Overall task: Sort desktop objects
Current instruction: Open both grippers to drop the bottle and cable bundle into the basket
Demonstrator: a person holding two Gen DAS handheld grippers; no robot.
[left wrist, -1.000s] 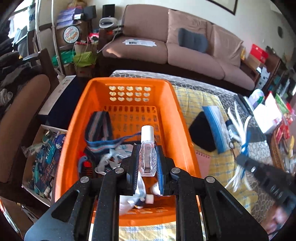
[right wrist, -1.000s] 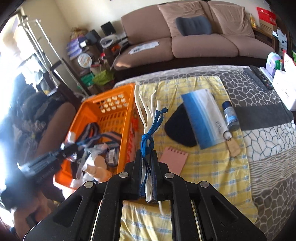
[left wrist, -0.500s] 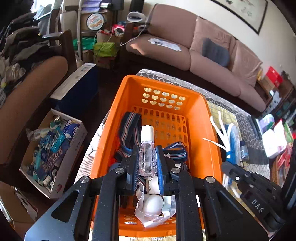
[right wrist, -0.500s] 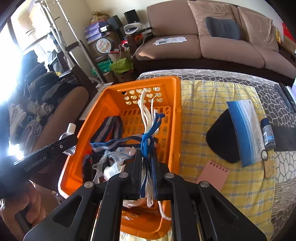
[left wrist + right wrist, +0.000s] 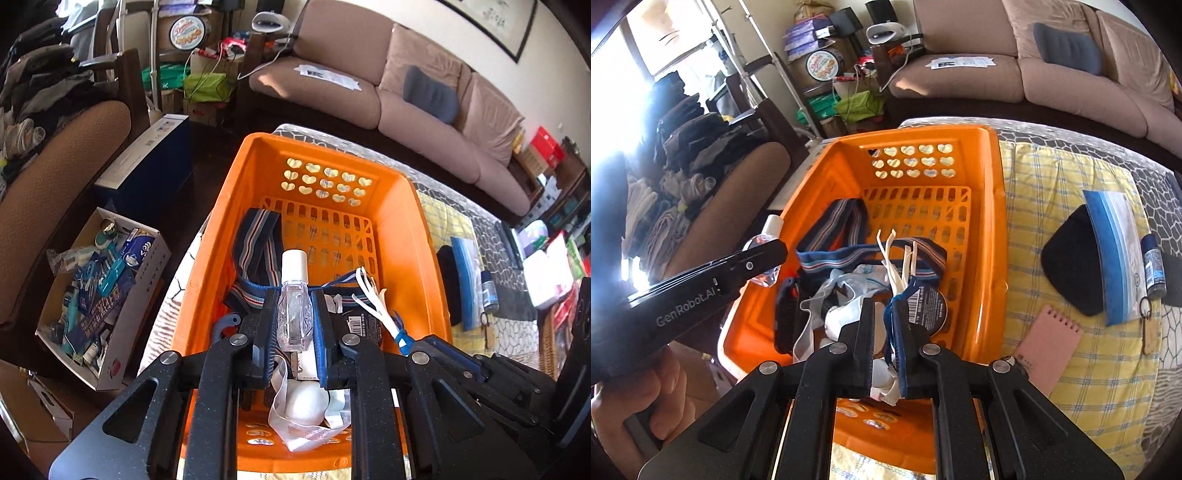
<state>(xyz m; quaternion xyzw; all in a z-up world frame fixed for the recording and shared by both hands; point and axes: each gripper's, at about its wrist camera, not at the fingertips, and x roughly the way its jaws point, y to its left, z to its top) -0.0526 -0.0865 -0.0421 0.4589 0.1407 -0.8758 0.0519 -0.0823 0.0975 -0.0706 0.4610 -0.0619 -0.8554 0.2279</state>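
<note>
My left gripper [image 5: 294, 317] is shut on a small clear bottle [image 5: 294, 314] with a white cap, held above the orange basket [image 5: 417, 236]. My right gripper [image 5: 884, 332] hangs over the same basket [image 5: 991, 236] with its jaws partly apart around a bundle of white strips tied with blue cord [image 5: 899, 273], which droops into the basket. The bundle also shows in the left wrist view [image 5: 373, 295]. The basket holds a striped strap [image 5: 849, 221], a round black tin [image 5: 932, 306] and white items.
On the yellow checked cloth [image 5: 1052, 173] to the basket's right lie a pink notepad [image 5: 1049, 343], a black pouch [image 5: 1067, 262], a blue-white pouch [image 5: 1115, 251] and a small blue bottle [image 5: 1154, 266]. A box of clutter [image 5: 96, 291] stands on the floor to the left.
My right gripper carried the strip bundle leftward over the basket and its jaws have widened; the bundle now sags among the basket's contents. The left gripper holds the bottle steady above the basket.
</note>
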